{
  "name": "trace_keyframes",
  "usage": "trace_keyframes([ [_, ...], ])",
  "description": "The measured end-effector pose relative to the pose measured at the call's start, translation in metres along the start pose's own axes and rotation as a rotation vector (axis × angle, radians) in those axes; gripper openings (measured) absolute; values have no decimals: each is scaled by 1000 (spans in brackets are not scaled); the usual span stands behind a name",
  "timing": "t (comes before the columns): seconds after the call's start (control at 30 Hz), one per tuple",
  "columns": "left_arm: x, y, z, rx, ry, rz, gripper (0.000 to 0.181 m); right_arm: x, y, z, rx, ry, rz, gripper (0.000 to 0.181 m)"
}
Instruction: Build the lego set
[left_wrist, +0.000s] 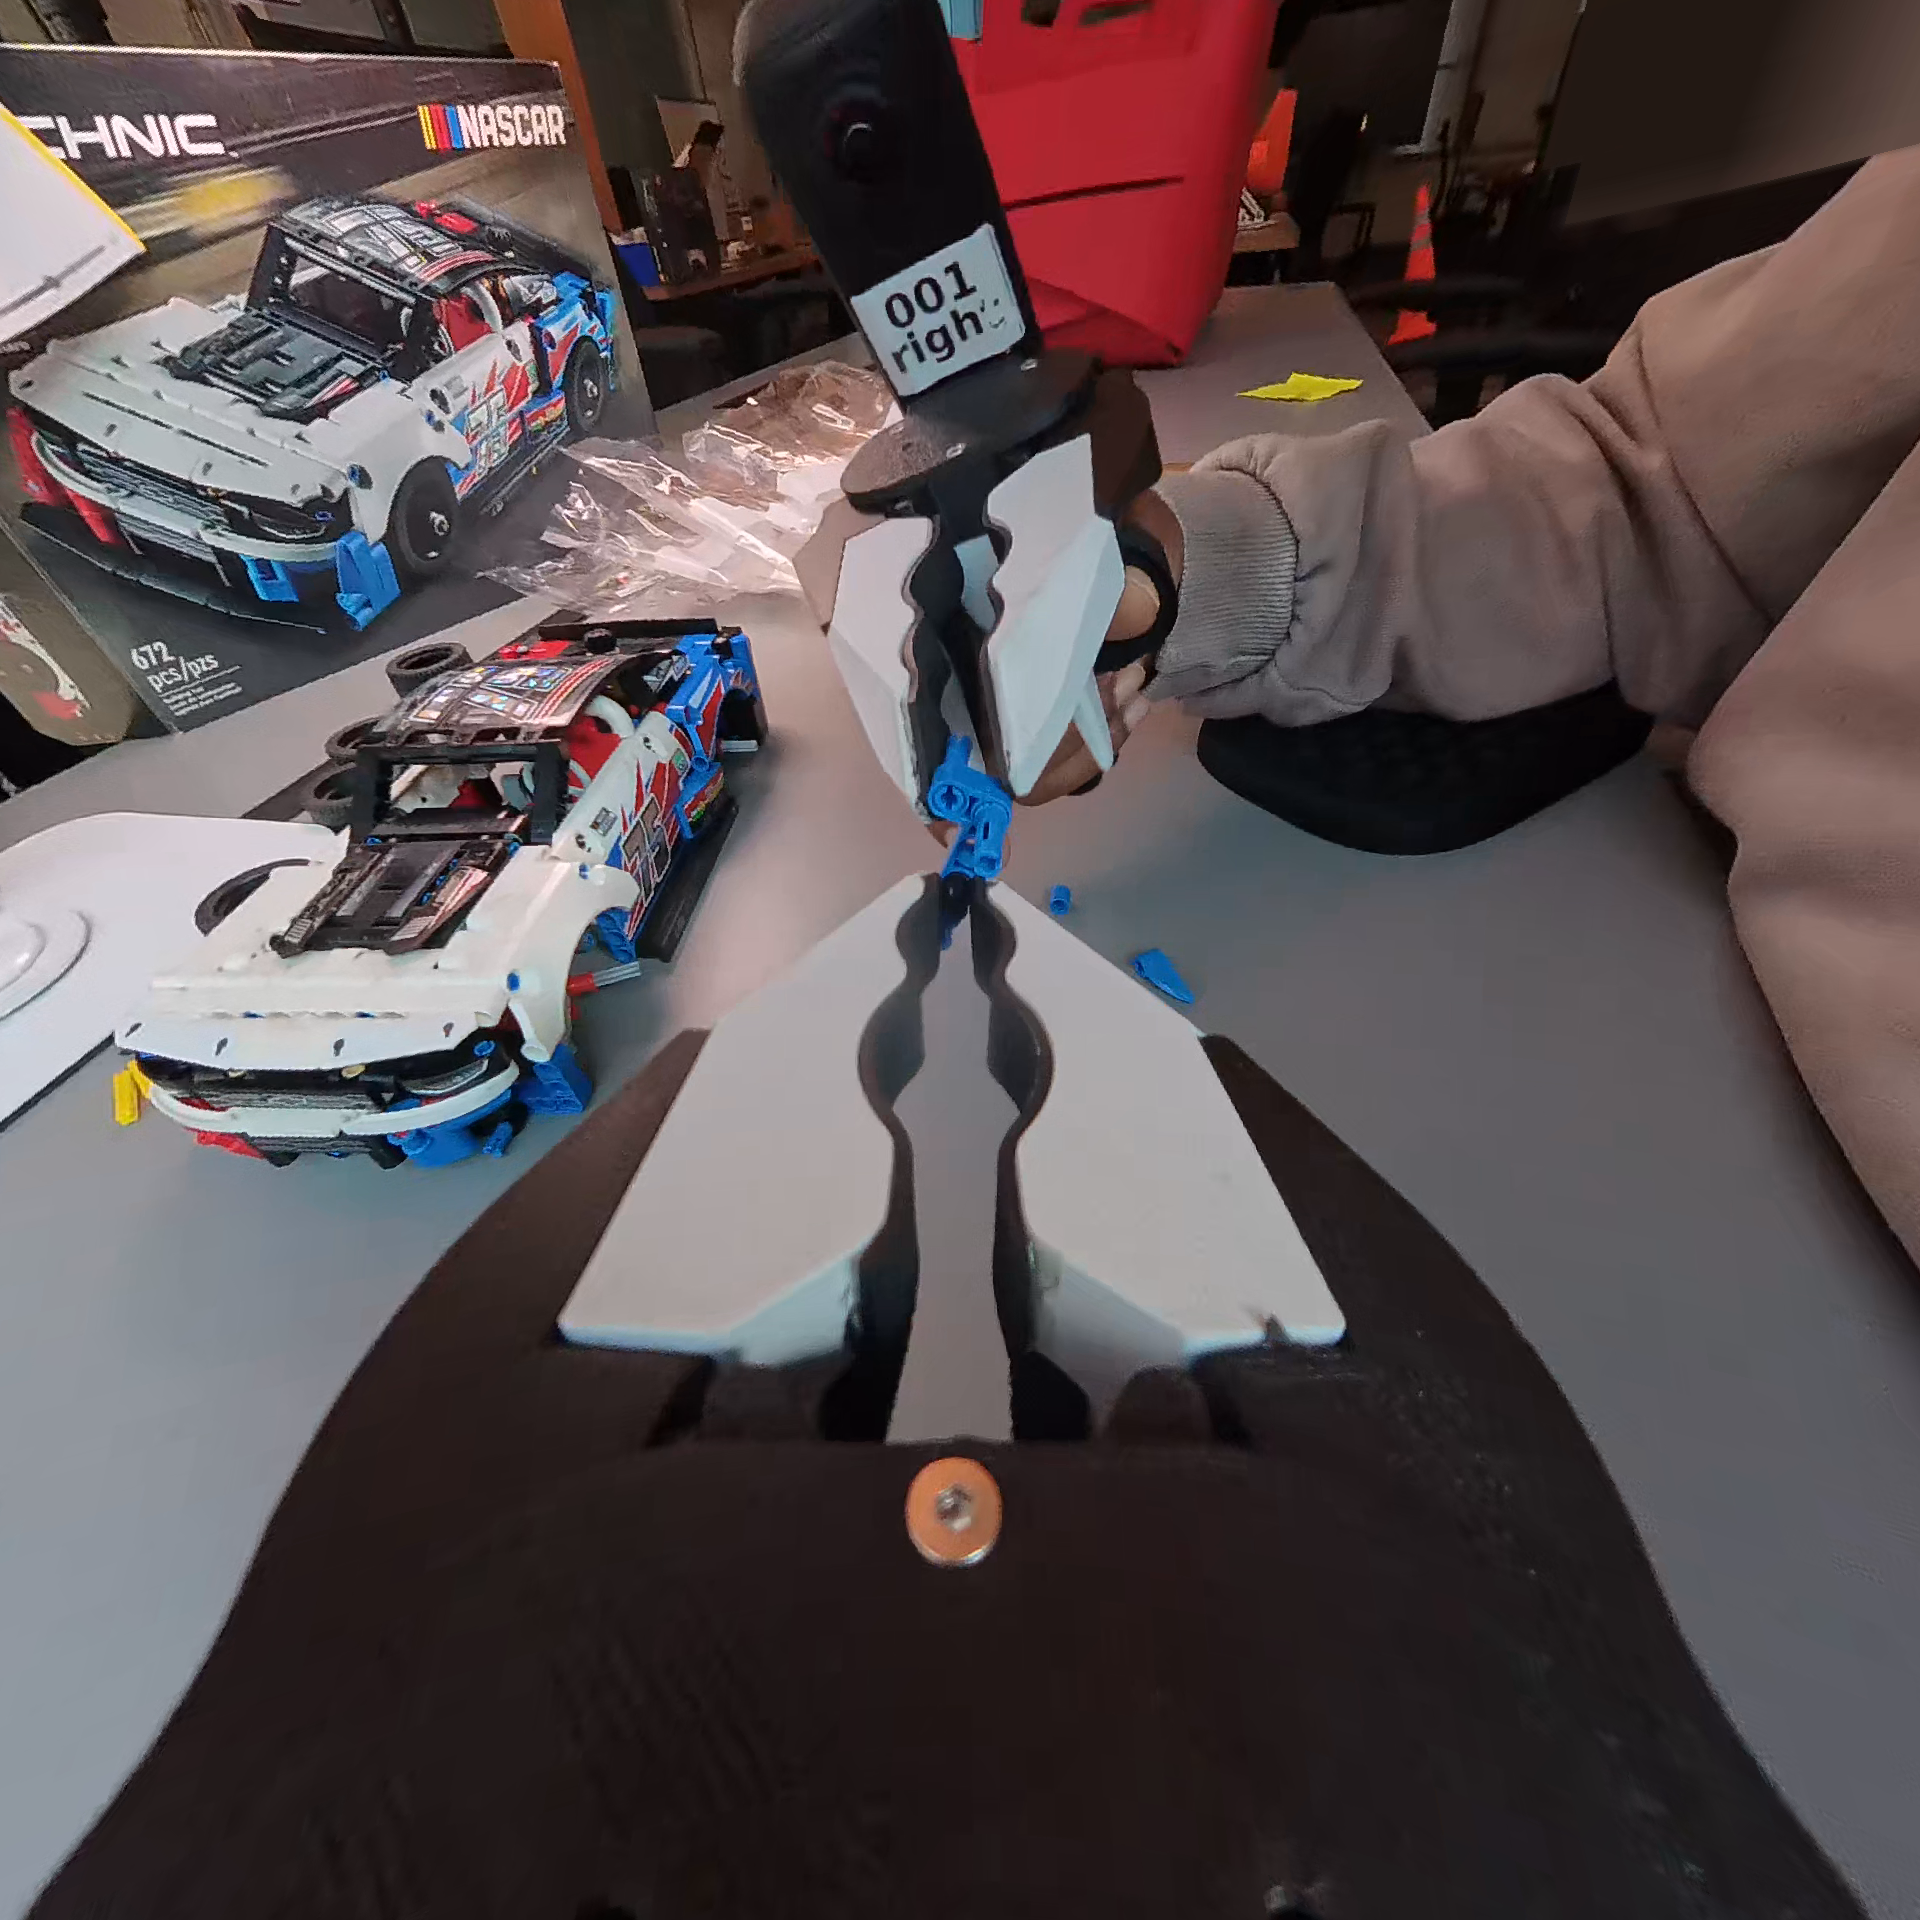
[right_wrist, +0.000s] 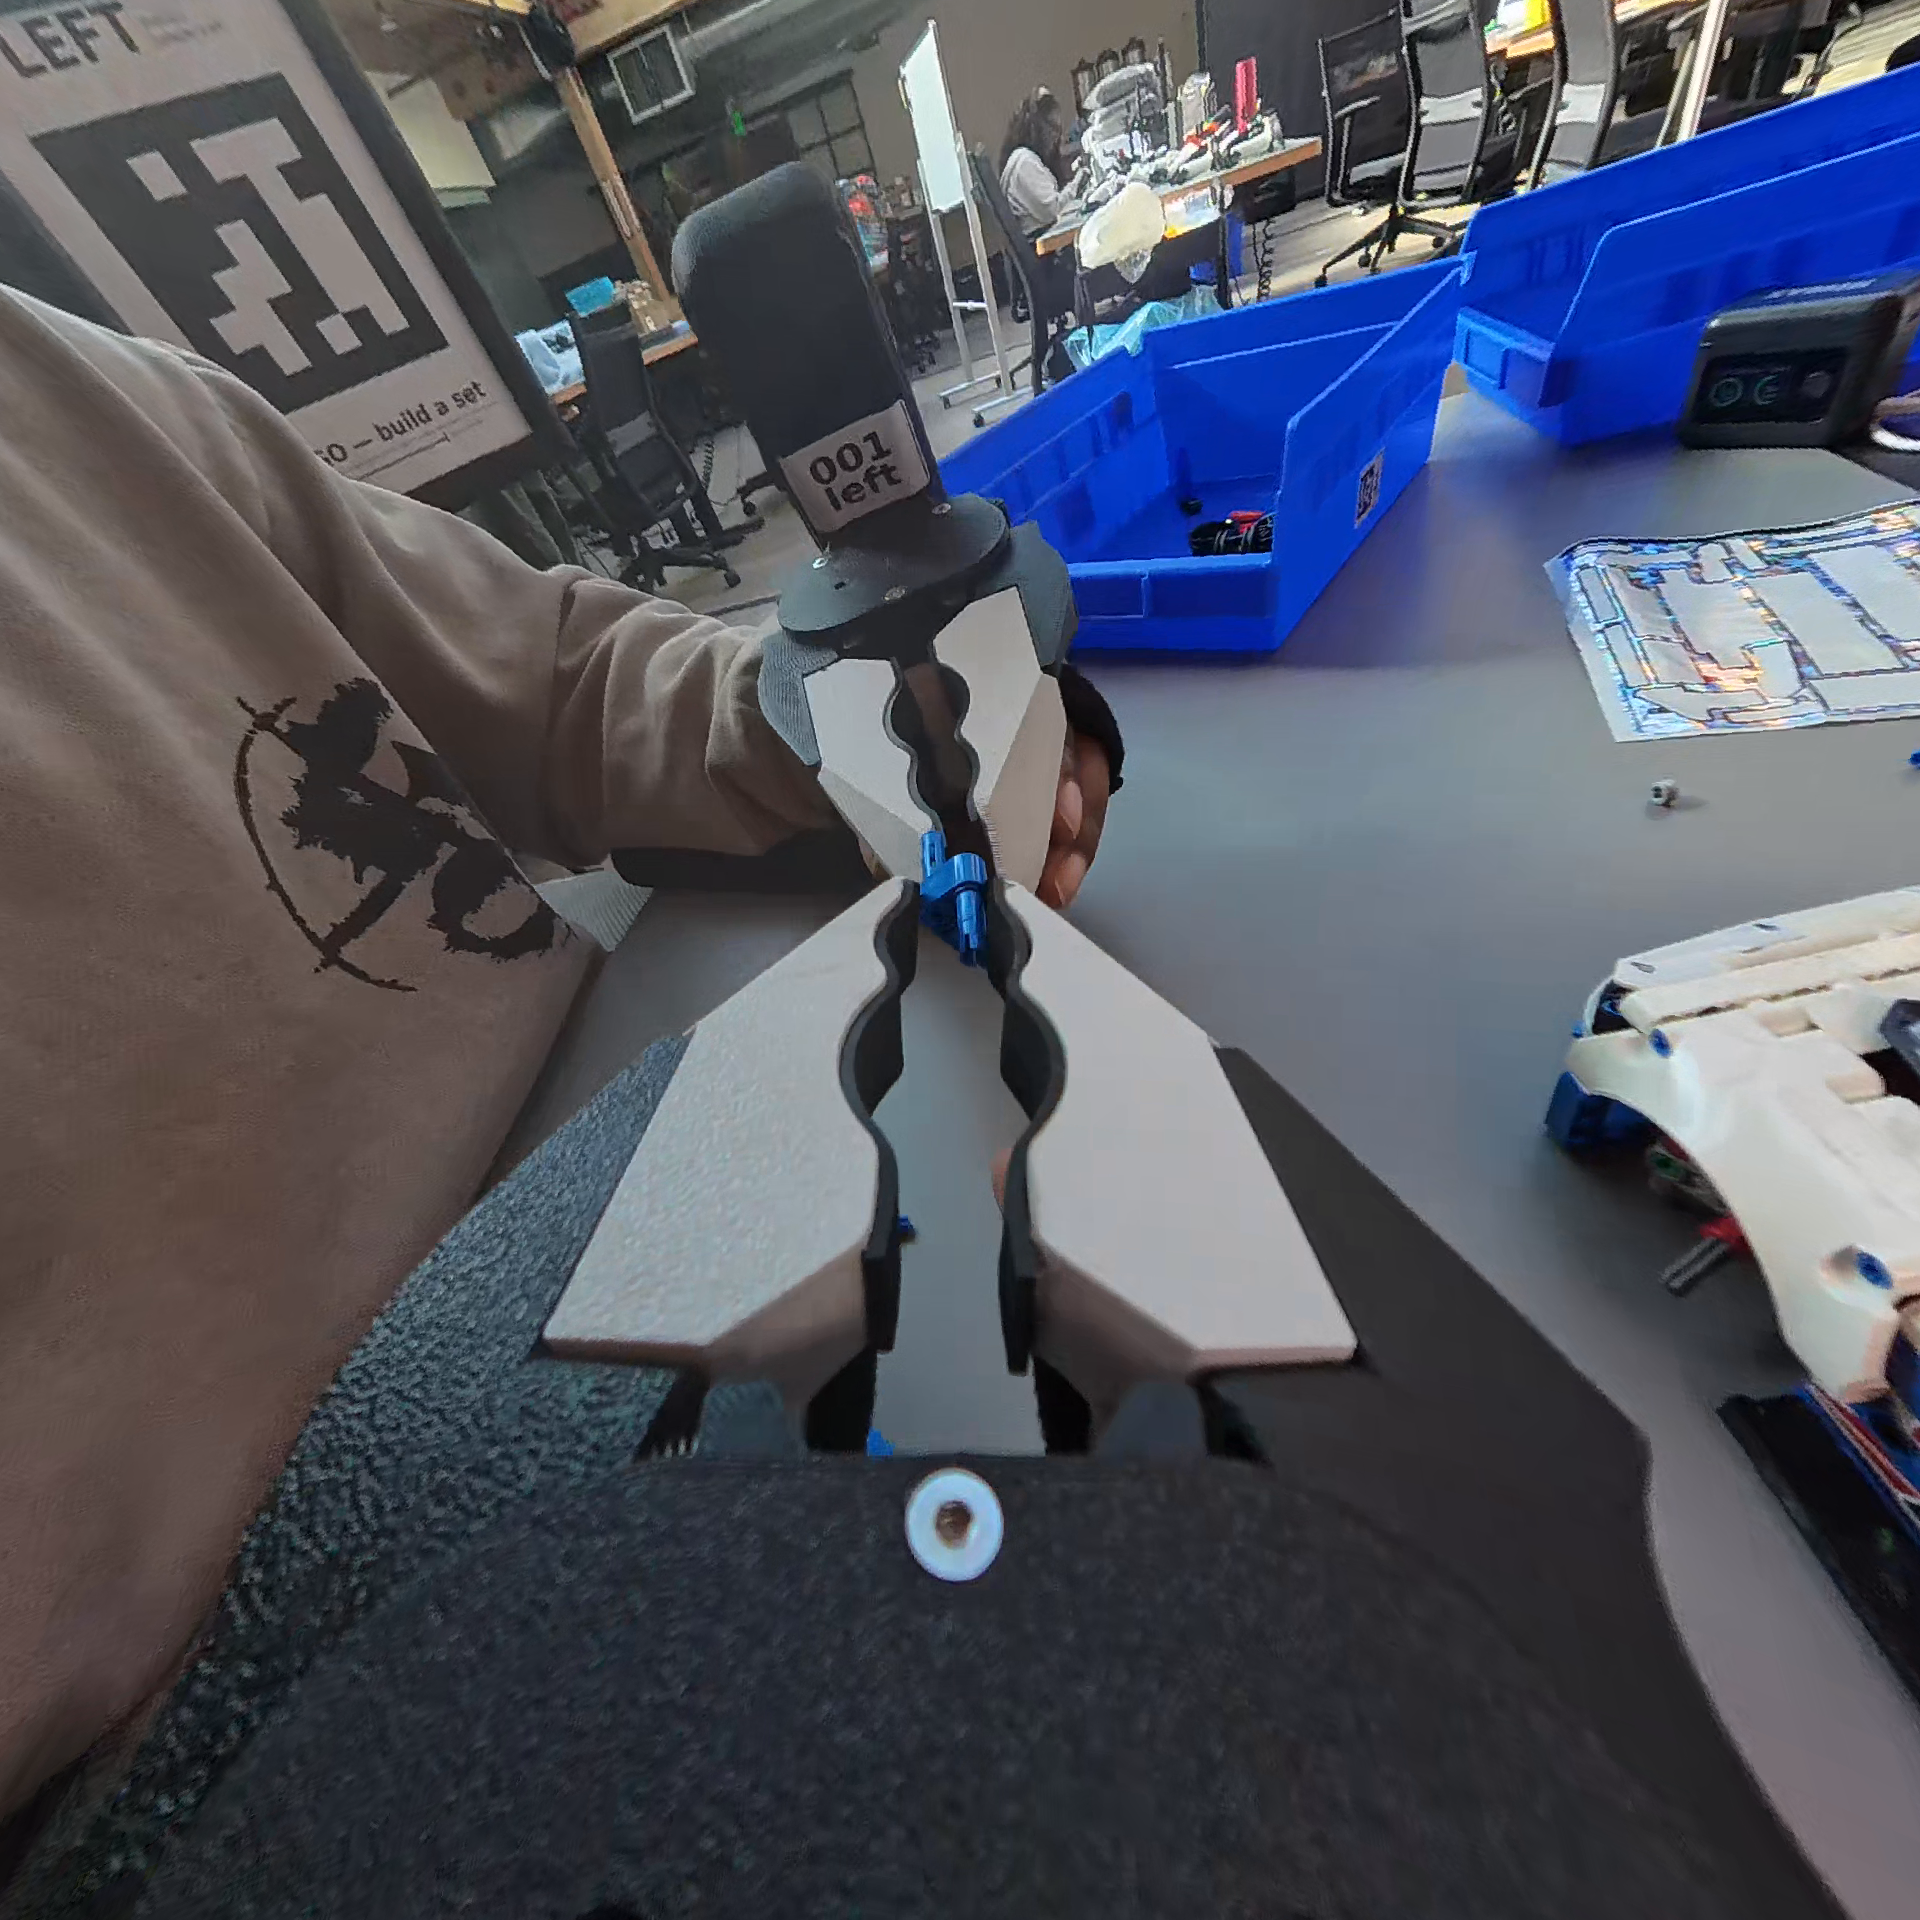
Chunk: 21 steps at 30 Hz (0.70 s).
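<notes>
My left gripper (left_wrist: 954, 896) and right gripper (left_wrist: 968, 808) meet tip to tip above the grey table (left_wrist: 1455, 1143). The right gripper is shut on a small blue connector (left_wrist: 971, 792). The left gripper is shut on a thin blue piece (left_wrist: 951, 927) that touches the connector from below. I cannot tell whether the two pieces are joined. In the right wrist view the right gripper (right_wrist: 951, 906) faces the left gripper (right_wrist: 951, 847) with the blue pieces (right_wrist: 948, 891) between them. The partly built race car (left_wrist: 447, 894) stands to the left on the table; it also shows in the right wrist view (right_wrist: 1766, 1091).
The set's box (left_wrist: 291, 364) stands behind the car, with loose tyres (left_wrist: 431, 665) and clear bags (left_wrist: 707, 499) nearby. Two loose blue parts (left_wrist: 1164, 977) lie right of my left fingers. Blue bins (right_wrist: 1226, 468) and a sticker sheet (right_wrist: 1745, 623) are farther off. A person's sleeves flank both grippers. My left and right fingertips are right by each other. From either gripper's tips it is about 15 cm to the partly built race car (left_wrist: 447, 894).
</notes>
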<state>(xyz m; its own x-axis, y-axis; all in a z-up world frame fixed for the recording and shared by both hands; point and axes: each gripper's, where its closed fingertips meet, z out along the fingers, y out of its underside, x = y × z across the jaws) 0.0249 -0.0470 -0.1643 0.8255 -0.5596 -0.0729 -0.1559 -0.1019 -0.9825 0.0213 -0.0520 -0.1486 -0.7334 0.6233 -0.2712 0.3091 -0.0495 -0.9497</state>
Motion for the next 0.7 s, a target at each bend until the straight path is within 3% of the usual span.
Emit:
trace_keyframes([
  [0.13,-13,6,-1,-28,-40,-72,6,11,4,-1,-123,192,-261,9],
  [0.23,-18,17,-1,-69,-5,-250,24,26,10,-4,-277,408,-567,9],
  [0.33,-19,15,-1,-34,44,-434,25,37,10,-4,-393,578,-847,9],
  [0.43,-23,14,1,2,50,-561,27,37,14,3,-475,645,-1082,9],
  [0.57,-25,13,1,26,44,-594,28,31,15,11,-489,650,-1180,6],
  [0.7,-21,9,0,36,62,-541,28,24,11,11,-410,601,-1110,7],
])
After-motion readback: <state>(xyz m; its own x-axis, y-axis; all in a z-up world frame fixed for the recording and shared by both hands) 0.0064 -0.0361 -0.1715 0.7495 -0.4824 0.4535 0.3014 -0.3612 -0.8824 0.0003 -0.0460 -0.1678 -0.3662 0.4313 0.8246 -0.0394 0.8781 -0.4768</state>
